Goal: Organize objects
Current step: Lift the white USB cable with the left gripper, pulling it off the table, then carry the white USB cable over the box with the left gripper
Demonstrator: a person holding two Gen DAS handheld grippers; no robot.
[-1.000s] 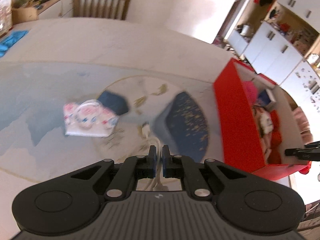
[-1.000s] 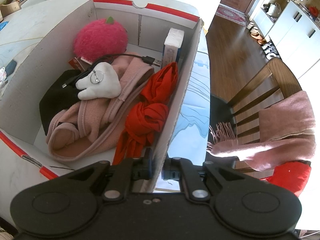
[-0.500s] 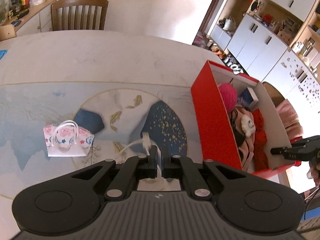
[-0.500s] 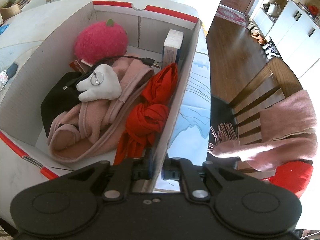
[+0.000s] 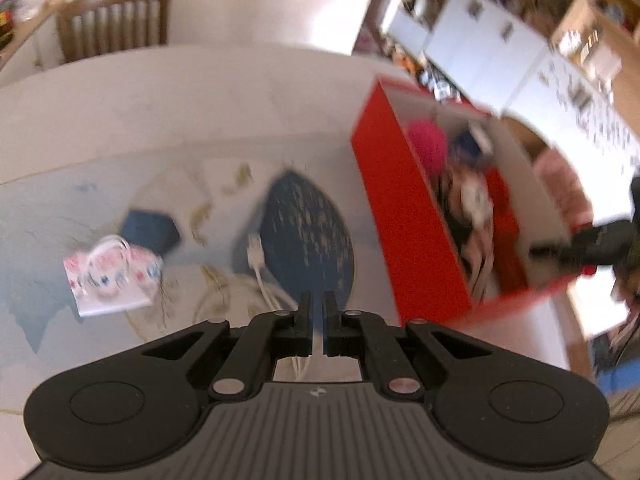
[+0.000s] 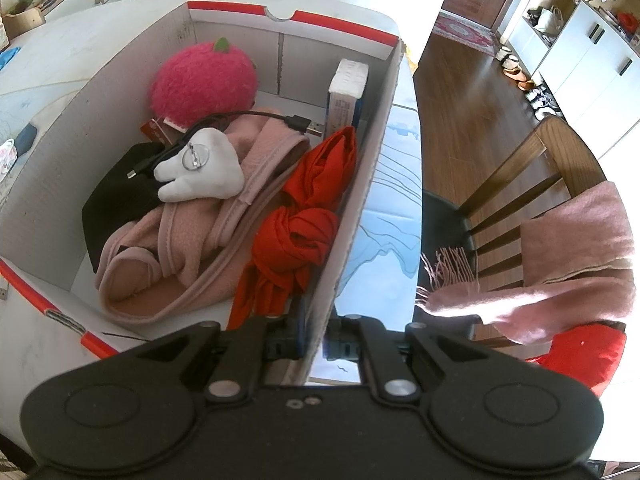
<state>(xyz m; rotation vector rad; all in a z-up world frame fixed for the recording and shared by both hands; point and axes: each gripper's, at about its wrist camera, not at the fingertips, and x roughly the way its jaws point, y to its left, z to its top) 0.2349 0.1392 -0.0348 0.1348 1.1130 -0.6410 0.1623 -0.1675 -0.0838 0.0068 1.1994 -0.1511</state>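
Both jaws gripping — cable and box wall

The left gripper (image 5: pixel 315 312) pinches a white cable (image 5: pixel 259 264) beside the red box (image 5: pixel 404 216); only the right view shows the right gripper (image 6: pixel 313 344) clamped on that box's near wall — with a pink plush (image 6: pixel 202 82) inside.

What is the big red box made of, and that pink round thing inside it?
The box looks like cardboard: thin stiff walls, plain pale inside, glossy red outside. The pink round thing seems fuzzy plush, with a shaggy surface and a small green felt-like leaf on top.
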